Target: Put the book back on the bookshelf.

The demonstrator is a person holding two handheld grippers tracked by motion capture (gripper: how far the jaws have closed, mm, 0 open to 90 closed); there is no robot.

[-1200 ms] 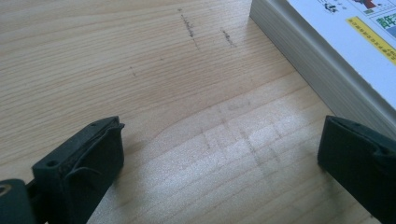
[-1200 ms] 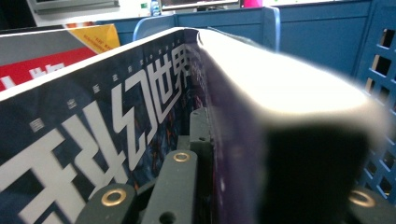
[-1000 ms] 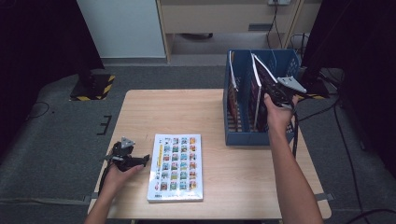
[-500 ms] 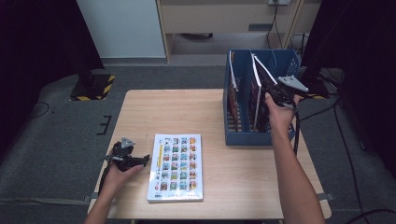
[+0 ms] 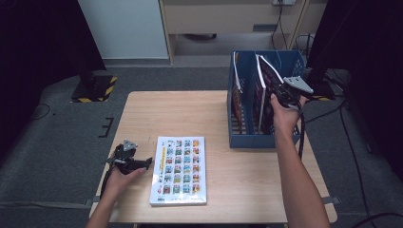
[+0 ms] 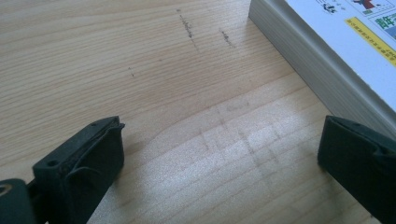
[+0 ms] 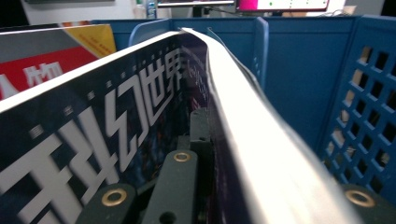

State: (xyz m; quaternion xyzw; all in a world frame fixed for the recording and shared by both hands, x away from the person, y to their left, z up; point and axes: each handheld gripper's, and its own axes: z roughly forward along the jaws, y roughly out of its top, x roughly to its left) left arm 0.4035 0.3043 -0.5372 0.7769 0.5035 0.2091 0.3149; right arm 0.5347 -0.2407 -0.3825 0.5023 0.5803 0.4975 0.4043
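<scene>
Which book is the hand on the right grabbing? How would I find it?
Look at the blue rack on the table's right side. Several books stand in it, and the right tongs pinch the dark magazine leaning rightward. Unlike its upright neighbours, it tilts and has big white letters on a dark cover.

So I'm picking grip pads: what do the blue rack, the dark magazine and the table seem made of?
Blue rack: looks like moulded plastic, matt, its side wall pierced with a lattice of holes. Dark magazine: glossy paper, thin, bowing in the right gripper. Table: pale wood grain with scuffs, wood or laminate.
</scene>
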